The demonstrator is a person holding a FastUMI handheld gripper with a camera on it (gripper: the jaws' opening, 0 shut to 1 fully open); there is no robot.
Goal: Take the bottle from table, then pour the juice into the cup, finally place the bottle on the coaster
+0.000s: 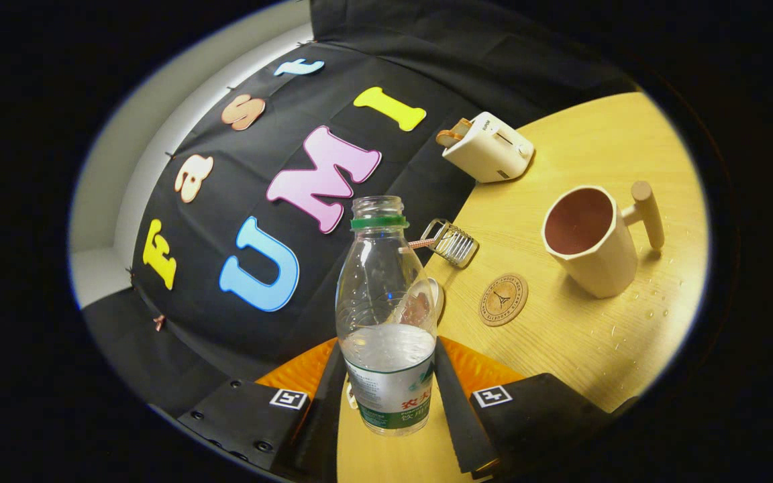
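Observation:
A clear plastic bottle (pixel 386 315) with a green neck ring and no cap stands between my two fingers, and my gripper (pixel 388 376) is shut on its labelled lower body. It holds clear liquid up to about the label's top. The view is tilted, so the table slants. Beyond the fingers to the right lies a round wooden coaster (pixel 504 299). Farther right stands a cream cup (pixel 591 240) with a dark inside and a wooden peg handle.
A cream toaster (pixel 489 147) with a slice in it sits at the back of the wooden table (pixel 581 349). A small wire rack (pixel 452 241) lies behind the bottle. Water droplets dot the table near the cup. The black booth wall rises just behind.

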